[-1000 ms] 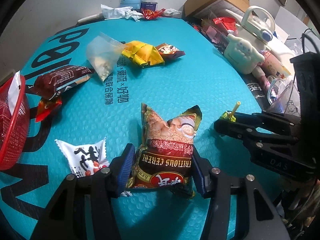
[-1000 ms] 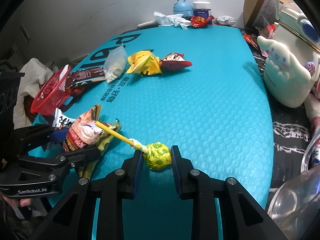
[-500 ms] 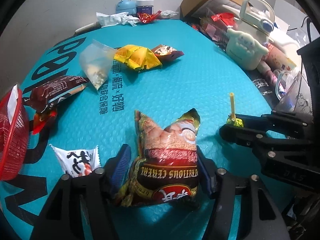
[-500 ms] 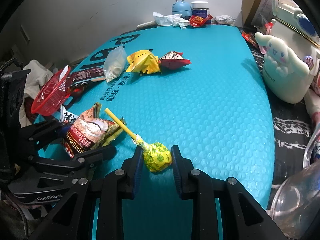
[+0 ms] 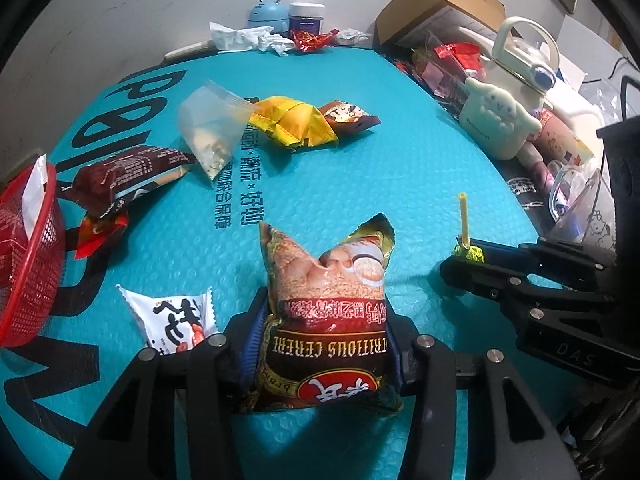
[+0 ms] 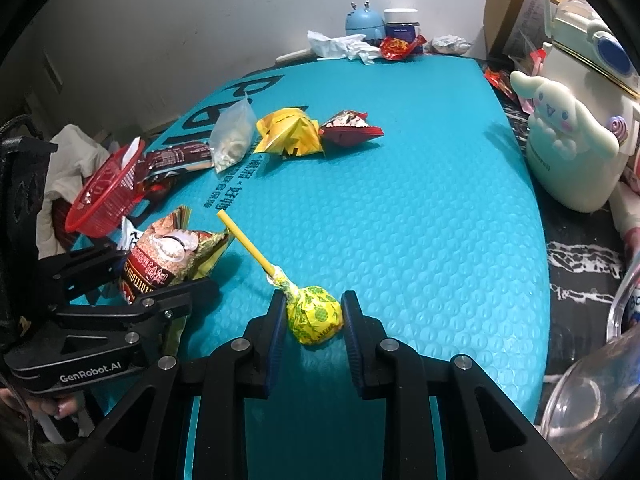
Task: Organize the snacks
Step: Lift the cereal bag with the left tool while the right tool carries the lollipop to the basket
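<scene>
**Both grippers closed on a load, side by side**

The black two-finger left gripper [image 5: 326, 344] reaches toward twelve o'clock in its own wrist view, its blue-padded fingers [image 5: 251, 340] pressed against both sides of what it holds. The black two-finger right gripper [image 6: 313, 318] points the same way, pads clamped on its load. In the right wrist view the left gripper sits at nine o'clock; in the left wrist view the right one sits at three o'clock, apart.

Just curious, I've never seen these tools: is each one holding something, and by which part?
Left hand-held gripper: cereal packet, pinched across its lower sides. Right hand-held gripper: yellow lollipop, clamped by its wrapped head, stick free.
</scene>
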